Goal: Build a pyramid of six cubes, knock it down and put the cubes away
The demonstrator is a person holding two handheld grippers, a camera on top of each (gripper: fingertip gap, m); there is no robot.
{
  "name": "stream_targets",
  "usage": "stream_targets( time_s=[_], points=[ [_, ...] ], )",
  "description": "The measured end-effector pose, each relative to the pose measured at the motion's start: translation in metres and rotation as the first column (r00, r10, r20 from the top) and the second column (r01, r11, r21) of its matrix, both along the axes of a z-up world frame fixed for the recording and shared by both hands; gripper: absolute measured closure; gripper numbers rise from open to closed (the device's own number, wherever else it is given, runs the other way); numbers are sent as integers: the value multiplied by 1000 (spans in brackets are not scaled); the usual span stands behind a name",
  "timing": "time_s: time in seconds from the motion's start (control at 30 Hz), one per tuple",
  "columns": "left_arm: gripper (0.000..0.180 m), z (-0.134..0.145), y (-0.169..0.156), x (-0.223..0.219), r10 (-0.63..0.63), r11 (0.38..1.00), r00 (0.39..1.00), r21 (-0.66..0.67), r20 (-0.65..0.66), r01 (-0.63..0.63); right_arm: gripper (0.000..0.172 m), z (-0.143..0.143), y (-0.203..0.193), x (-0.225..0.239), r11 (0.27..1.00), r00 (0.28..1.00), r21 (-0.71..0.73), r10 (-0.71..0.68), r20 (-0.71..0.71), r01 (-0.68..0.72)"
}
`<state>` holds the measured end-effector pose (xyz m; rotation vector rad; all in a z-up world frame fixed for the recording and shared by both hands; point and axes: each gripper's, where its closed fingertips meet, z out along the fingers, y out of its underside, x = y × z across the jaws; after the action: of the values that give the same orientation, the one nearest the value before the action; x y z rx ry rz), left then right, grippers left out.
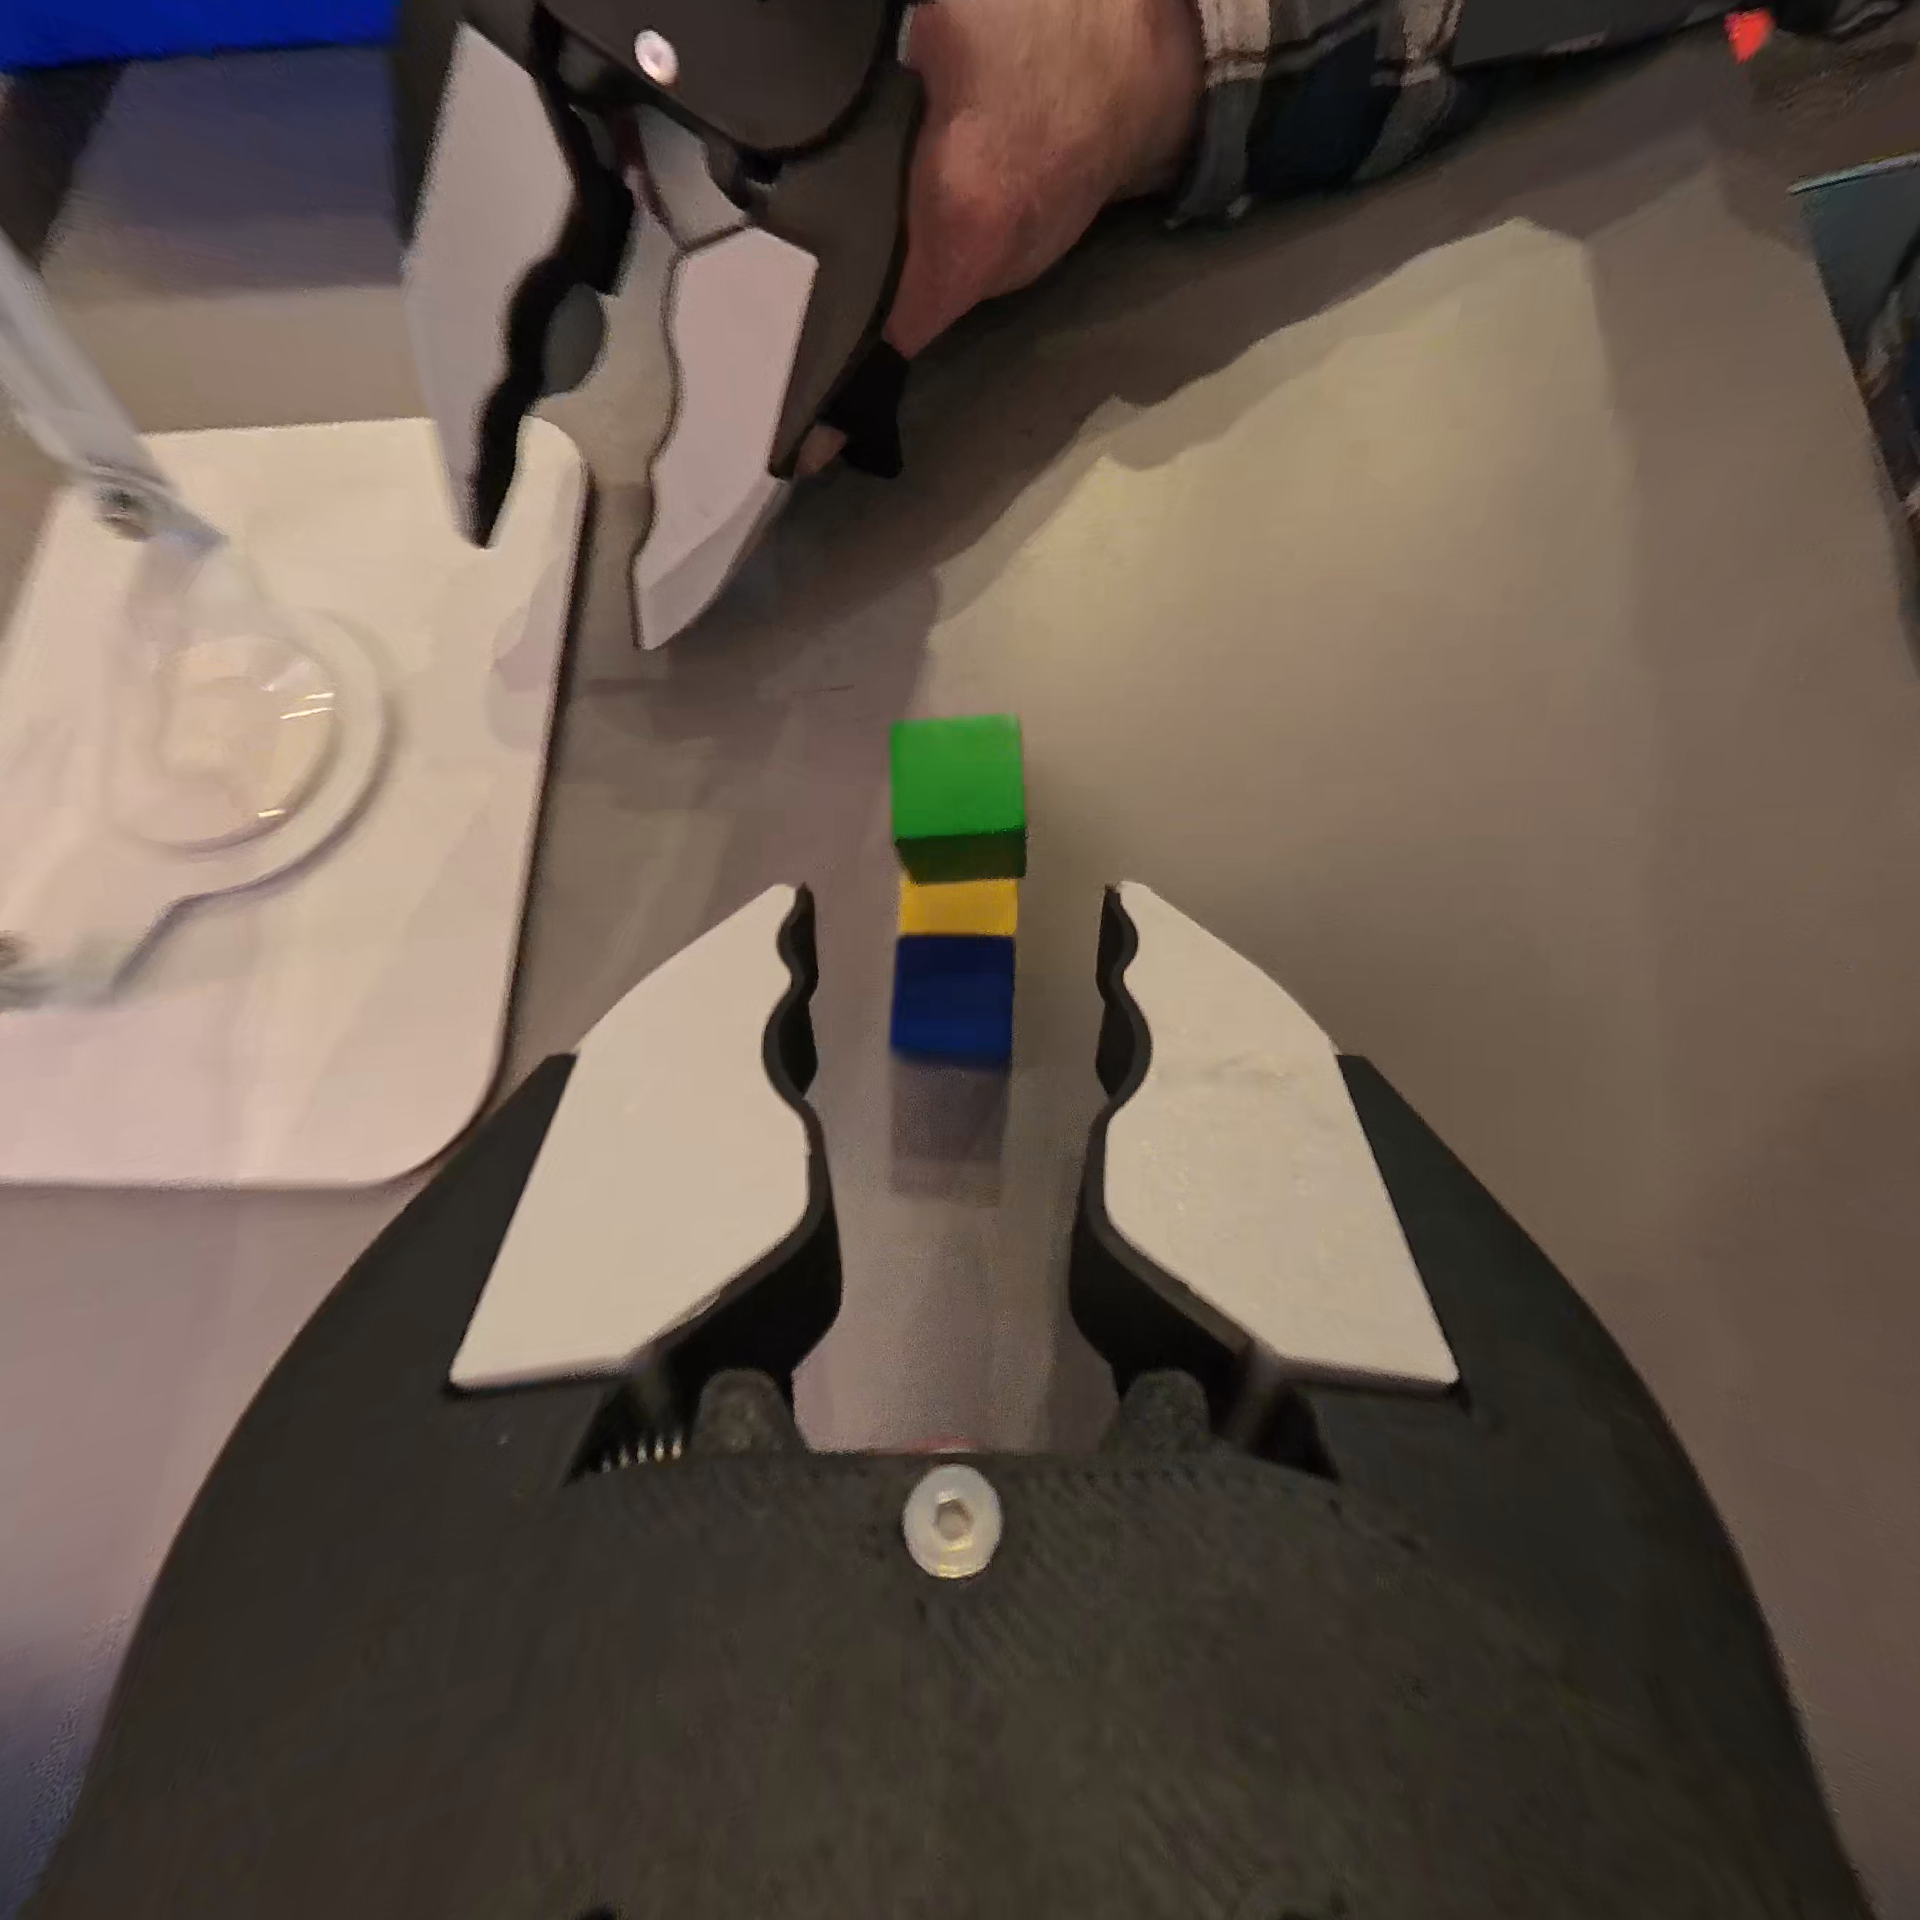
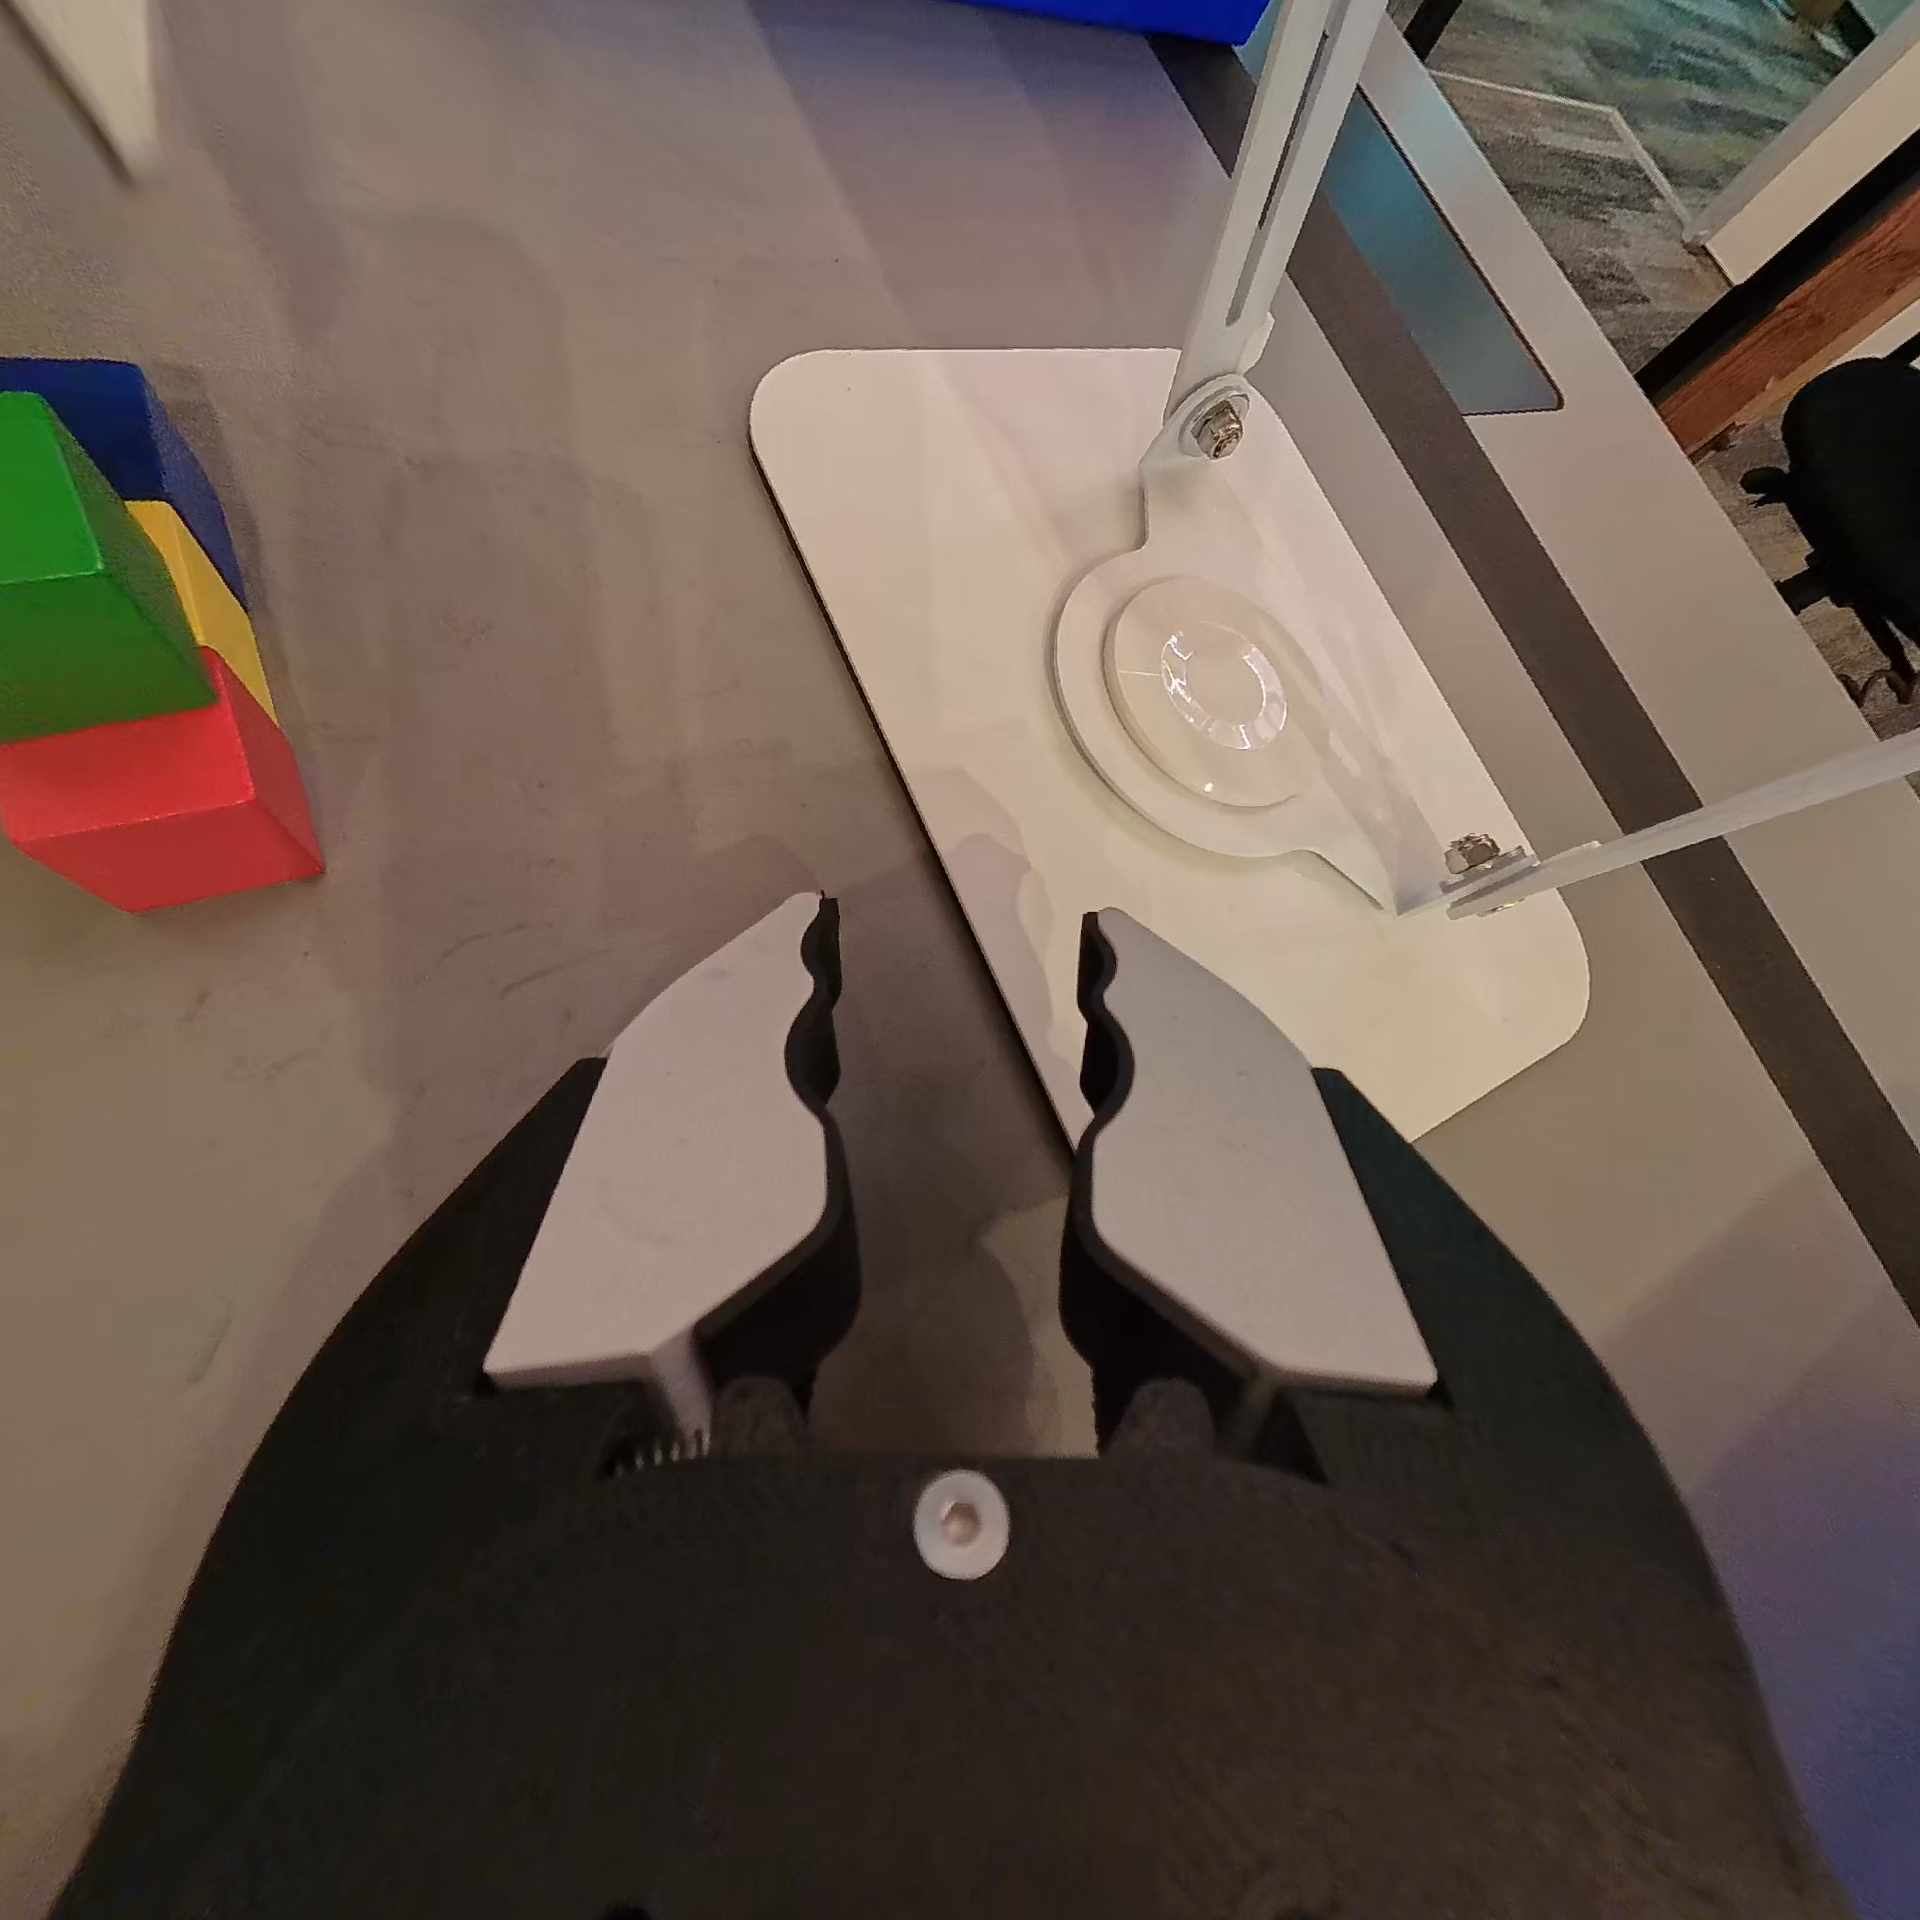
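In the left wrist view a row of cubes runs away from me on the grey table (image 1: pixel 1455 727): a blue cube (image 1: pixel 951 997) nearest, then a yellow cube (image 1: pixel 956 906), with a green cube (image 1: pixel 956 774) standing higher behind them. My left gripper (image 1: pixel 958 899) is open. The blue cube stands between its fingertips with a gap on each side. My right gripper (image 1: pixel 566 582) hangs open at the upper left of this view. In the right wrist view, my right gripper (image 2: pixel 958 912) is open and empty. At the left edge stand a red cube (image 2: pixel 156 800), the yellow cube (image 2: pixel 197 582) and the blue cube (image 2: pixel 125 426), with the green cube (image 2: pixel 52 582) on top.
A white base plate (image 2: pixel 935 520) with a clear lens disc (image 2: pixel 1216 686) and slanted white struts lies beside the cubes; it also shows in the left wrist view (image 1: pixel 312 987). The table's edge (image 2: pixel 1662 779) runs just past it. A person's hand (image 1: pixel 1018 187) holds the right gripper.
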<state>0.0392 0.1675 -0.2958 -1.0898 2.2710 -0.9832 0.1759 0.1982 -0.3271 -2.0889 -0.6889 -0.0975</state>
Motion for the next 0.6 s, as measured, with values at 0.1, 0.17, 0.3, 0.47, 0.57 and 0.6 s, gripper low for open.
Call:
stream_targets(
  time_s=[0.1,0.17,0.3,0.47,0.57,0.6],
  points=[
    [131,31,40,-19,110,987,992,112,67,-117,128,0,0,0,1000,1000,0,0,0,0],
    [135,58,80,-33,223,958,966,156,131,-242,128,0,0,0,1000,1000,-1,0,-1,0],
    [145,100,168,-63,406,874,889,193,212,-446,128,0,0,0,1000,1000,-2,-1,-2,1],
    [144,94,273,-85,563,767,814,276,145,-579,128,0,0,0,1000,1000,-3,0,-3,0],
    [142,72,318,-84,607,733,791,337,68,-591,128,0,0,0,1000,1000,-5,0,-5,0],
    [142,62,331,-83,617,721,786,376,34,-582,128,0,0,0,1000,1000,-6,0,-6,0]
  ],
)
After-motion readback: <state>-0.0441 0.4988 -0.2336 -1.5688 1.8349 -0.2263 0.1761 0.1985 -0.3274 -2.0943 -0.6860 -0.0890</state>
